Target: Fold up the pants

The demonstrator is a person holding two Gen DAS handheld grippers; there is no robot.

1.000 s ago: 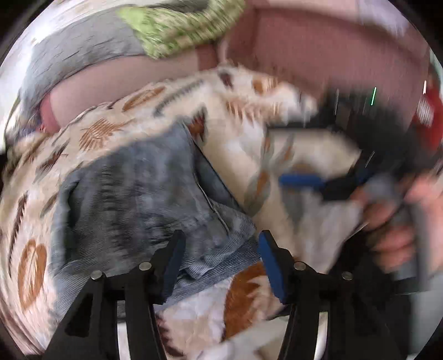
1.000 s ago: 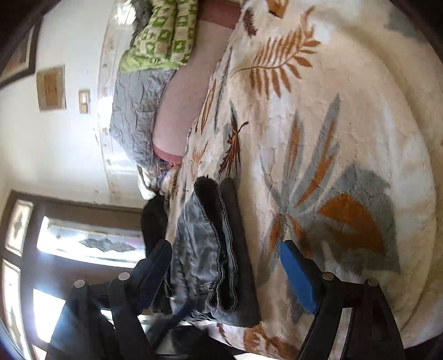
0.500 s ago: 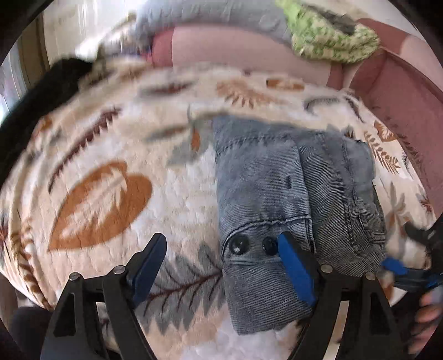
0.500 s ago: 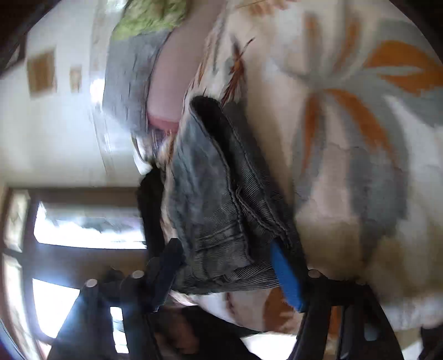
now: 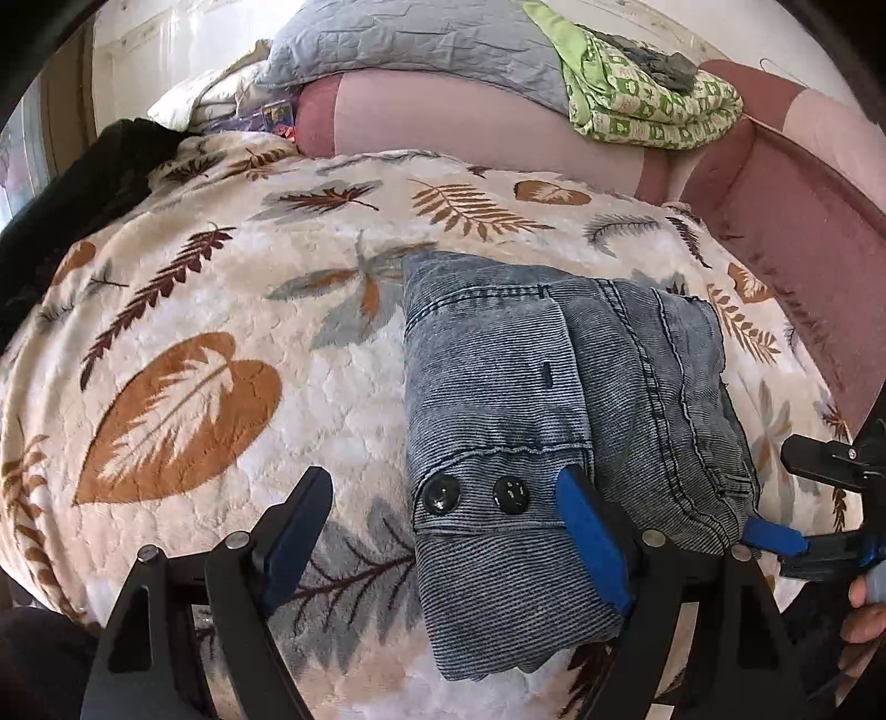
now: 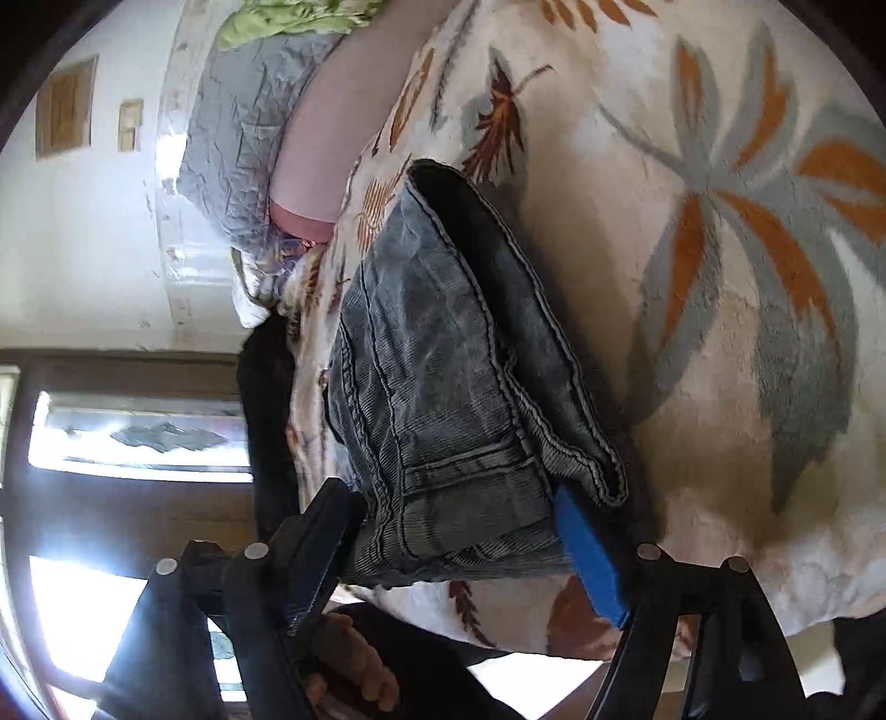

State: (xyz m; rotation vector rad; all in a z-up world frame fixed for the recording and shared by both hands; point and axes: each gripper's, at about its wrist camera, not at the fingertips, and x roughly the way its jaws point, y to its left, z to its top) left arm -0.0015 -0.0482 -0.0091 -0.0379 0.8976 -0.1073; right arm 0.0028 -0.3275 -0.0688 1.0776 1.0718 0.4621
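Hovering wide open, the left gripper (image 5: pixel 443 520) sits over the near edge of the folded pants (image 5: pixel 554 410), its right pad touching the denim by the two buttons (image 5: pixel 476 493). Right gripper (image 6: pixel 459 531) is spread open too, with the bundle's end between its fingers. Pants lie on the leaf blanket (image 5: pixel 221 310); pillow (image 5: pixel 421 39) and green cloth (image 5: pixel 648 105) are well behind.
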